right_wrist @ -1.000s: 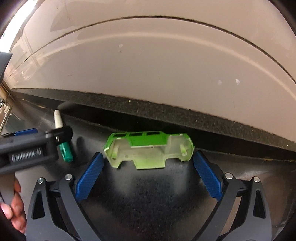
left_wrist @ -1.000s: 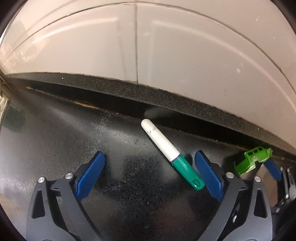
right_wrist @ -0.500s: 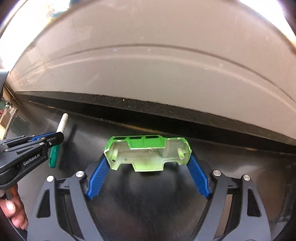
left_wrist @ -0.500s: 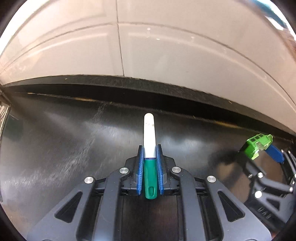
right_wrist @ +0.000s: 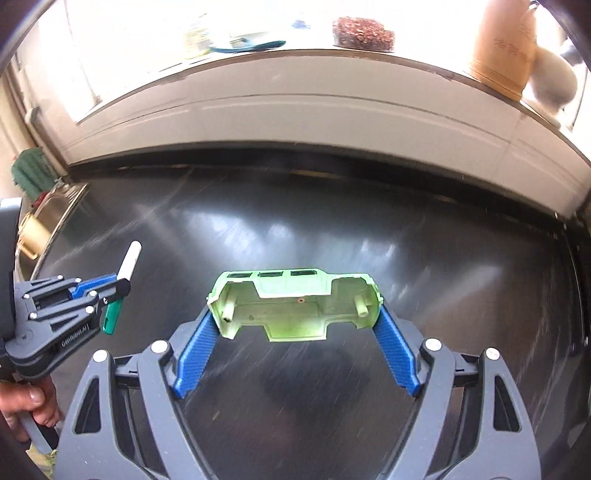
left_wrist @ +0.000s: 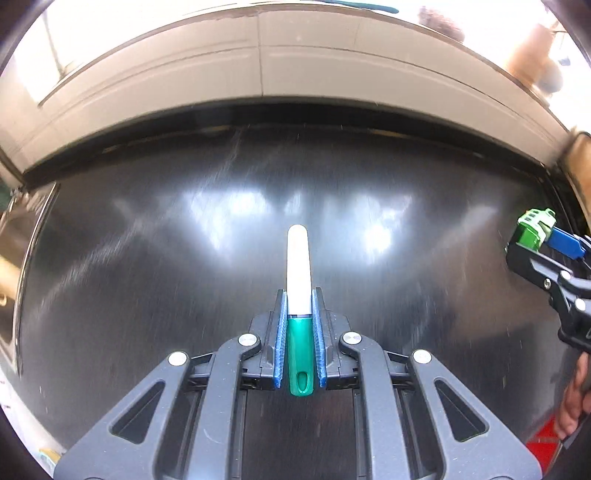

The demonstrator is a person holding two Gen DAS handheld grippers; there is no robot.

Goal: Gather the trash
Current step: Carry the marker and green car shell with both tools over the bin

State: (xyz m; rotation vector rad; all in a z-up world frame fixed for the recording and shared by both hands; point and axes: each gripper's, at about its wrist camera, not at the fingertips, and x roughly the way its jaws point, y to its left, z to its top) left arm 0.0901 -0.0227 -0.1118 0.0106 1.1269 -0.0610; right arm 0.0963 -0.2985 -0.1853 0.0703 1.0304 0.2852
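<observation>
My left gripper [left_wrist: 299,302] is shut on a white marker with a green cap [left_wrist: 299,280], held above the black countertop [left_wrist: 147,295] and pointing forward. It also shows at the left of the right wrist view [right_wrist: 118,286], with the marker [right_wrist: 127,264] sticking out. My right gripper [right_wrist: 295,314] is shut on a green plastic toy car shell [right_wrist: 295,306], hollow side up, gripped at both ends and lifted off the counter. The shell [left_wrist: 533,230] also shows at the right edge of the left wrist view.
A pale wall panel [right_wrist: 295,122] runs behind the counter, with a sill above holding a tan jar [right_wrist: 506,48] and a brown clump [right_wrist: 364,33]. A sink [right_wrist: 40,225] lies at the counter's left end. A red thing [left_wrist: 541,450] shows at lower right.
Both grippers closed on their objects, the left on the marker, the right on the car shell, and lifted them up and back from the wall.
</observation>
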